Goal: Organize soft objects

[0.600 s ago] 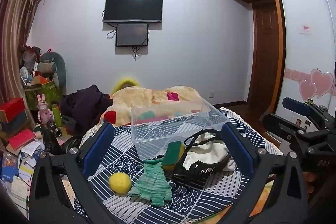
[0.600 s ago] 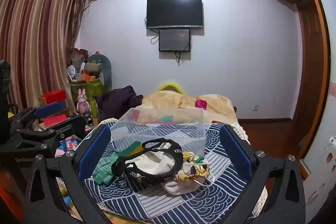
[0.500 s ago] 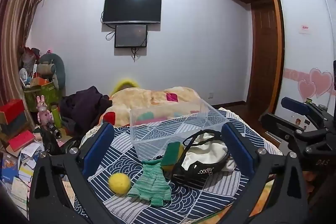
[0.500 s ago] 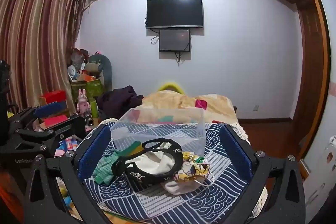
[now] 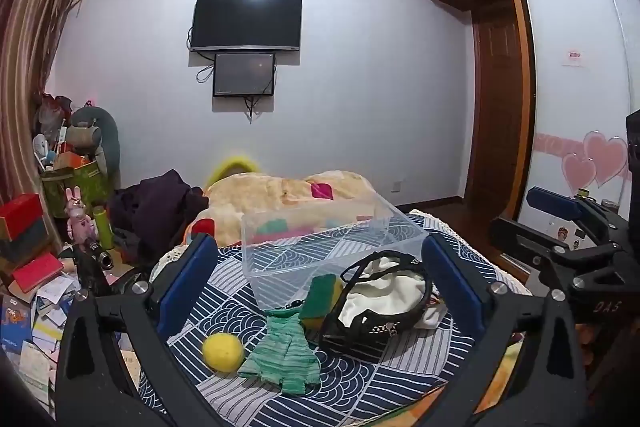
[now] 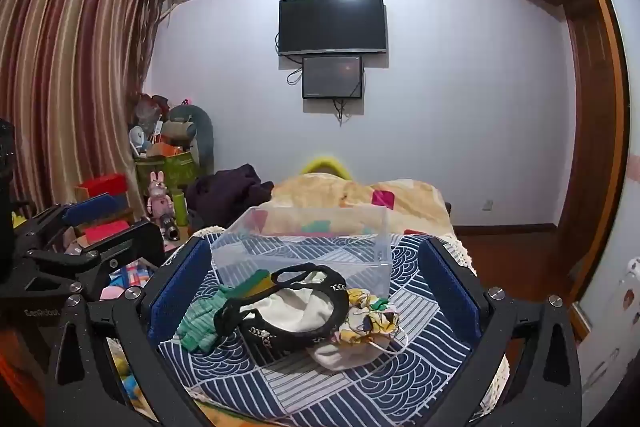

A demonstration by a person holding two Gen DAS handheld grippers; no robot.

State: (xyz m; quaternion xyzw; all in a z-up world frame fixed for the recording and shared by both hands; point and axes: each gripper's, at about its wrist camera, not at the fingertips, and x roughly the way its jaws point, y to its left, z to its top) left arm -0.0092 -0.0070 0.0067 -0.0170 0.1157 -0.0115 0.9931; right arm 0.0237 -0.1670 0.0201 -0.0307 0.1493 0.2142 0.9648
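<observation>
In the left wrist view the left gripper (image 5: 320, 279) stood with its blue fingers (image 5: 188, 279) spread wide and nothing between them, framing the lower middle of the frame. There a clear plastic box (image 5: 320, 247) sat on a blue patterned cloth (image 5: 360, 383), with the soft things lying in front of it: a yellow ball (image 5: 223, 351) at lower left, a green knitted piece (image 5: 285, 353) just beside it, a green and yellow sponge (image 5: 322, 297) against the box's front wall, and a black strappy bag (image 5: 380, 311) with white cloth (image 5: 380, 301) in it to the right. The right gripper (image 6: 314, 287) showed in its own view with its fingers (image 6: 176, 287) likewise wide apart and empty, the same box (image 6: 304, 247) in the centre of the frame, the bag (image 6: 288, 311) below it, and a yellow patterned cloth (image 6: 372, 319) touching the bag's right side. A black television (image 6: 333, 24) hung on the wall in the upper middle, and striped curtains (image 6: 68, 79) filled the left of the frame.
</observation>
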